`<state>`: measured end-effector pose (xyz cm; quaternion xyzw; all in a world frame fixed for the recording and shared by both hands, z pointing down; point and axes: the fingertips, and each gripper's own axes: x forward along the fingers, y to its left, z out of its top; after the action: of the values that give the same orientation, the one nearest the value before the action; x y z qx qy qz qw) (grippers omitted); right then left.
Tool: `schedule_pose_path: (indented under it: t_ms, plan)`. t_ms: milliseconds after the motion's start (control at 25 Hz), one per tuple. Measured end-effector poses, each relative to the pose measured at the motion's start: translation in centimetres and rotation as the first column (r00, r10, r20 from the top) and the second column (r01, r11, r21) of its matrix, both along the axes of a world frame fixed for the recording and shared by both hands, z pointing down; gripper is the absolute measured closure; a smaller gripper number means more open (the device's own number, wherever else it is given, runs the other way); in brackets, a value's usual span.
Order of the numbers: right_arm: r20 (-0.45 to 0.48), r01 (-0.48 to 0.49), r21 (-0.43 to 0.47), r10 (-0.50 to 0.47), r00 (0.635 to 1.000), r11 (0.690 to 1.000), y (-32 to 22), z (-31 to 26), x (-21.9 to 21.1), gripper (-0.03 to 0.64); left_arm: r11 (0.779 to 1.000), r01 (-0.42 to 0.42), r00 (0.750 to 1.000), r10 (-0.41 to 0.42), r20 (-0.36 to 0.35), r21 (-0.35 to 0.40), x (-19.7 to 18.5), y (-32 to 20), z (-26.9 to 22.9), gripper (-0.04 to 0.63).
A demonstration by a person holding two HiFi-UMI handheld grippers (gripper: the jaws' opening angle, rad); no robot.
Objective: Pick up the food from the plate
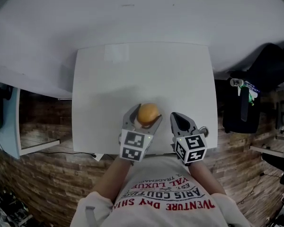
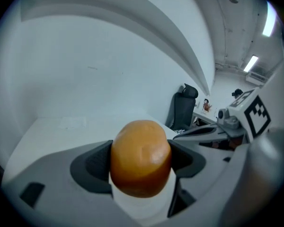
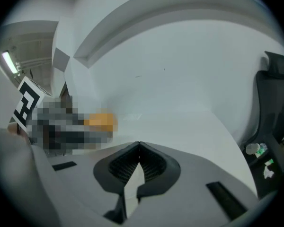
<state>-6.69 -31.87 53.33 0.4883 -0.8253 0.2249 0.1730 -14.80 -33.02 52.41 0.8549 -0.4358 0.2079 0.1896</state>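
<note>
A round orange-brown piece of food point(image 1: 148, 113) sits between the jaws of my left gripper point(image 1: 147, 116), near the front edge of the white table point(image 1: 142, 74). In the left gripper view the food point(image 2: 141, 157) fills the gap and both dark pads point(image 2: 92, 167) press on its sides. I cannot tell whether it rests on the table or hangs just above it. No plate shows in any view. My right gripper point(image 1: 176, 116) hovers just to the right of the food, shut and empty, its ribbed pads meeting at the tips point(image 3: 138, 144).
A black office chair point(image 1: 255, 93) with a bottle stands right of the table and also shows as a chair point(image 3: 274, 117) in the right gripper view. A white shelf unit point(image 1: 9, 122) is at the left. A white wall point(image 1: 132, 13) runs behind the table. The floor point(image 1: 47, 174) is brick-patterned.
</note>
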Motion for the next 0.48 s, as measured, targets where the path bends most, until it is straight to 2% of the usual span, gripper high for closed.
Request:
schedule_pose_path:
  t_ms: [240,480]
  plan:
    - [0.001,-0.005,0.086,0.005,1.000,0.996,-0.3,-3.7,-0.8,0.606,0.991,0.046,0.998,-0.040,-0.049,0.124,-2.0,-0.4,-5.3,0.236]
    - [0.016,-0.001,0.189,-0.002,1.000,0.982,-0.5,-7.4,-1.7,0.606,0.960,0.075,0.993,-0.047,-0.109,0.271,-3.4,-0.1,-12.2,0.236]
